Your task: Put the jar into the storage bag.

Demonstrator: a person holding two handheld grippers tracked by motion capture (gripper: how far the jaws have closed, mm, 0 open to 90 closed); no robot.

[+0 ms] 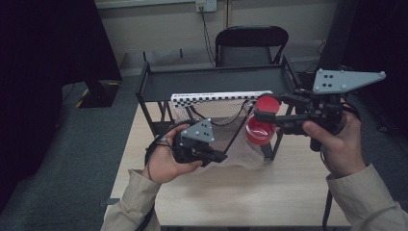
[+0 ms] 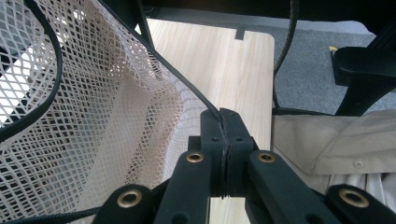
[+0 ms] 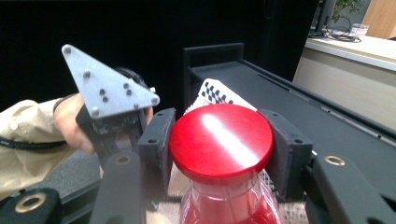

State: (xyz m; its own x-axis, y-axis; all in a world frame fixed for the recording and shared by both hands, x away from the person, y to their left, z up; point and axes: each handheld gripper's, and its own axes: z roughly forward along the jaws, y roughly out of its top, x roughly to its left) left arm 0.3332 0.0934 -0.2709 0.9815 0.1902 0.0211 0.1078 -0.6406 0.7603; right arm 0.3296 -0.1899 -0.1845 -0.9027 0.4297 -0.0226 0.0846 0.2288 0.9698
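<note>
Putting a red-capped bottle [image 1: 260, 126] into a white mesh bag [image 1: 226, 126] that hangs off a black rack [image 1: 211, 82] on the bench [image 1: 240, 192]. Left gripper [image 1: 219, 156] clamped on the bag's black drawstring rim [image 2: 187, 84], fingers [image 2: 211, 128] pressed together with the cord pinched between them, pulling the mouth open toward the near side. Right gripper [image 1: 262, 115] closed on the bottle just under its red cap [image 3: 220, 140], fingers [image 3: 156, 140] snug on both sides of the neck, bottle upright and held at the right edge of the bag's opening, off the bench. Opening and lifting look done; bottle seems at the mouth rather than resting at the bottom. Left to do, as a judgement: lower it into the netting, release the neck, then let go of the cord. Watch for the mesh snagging the bottle base.
</note>
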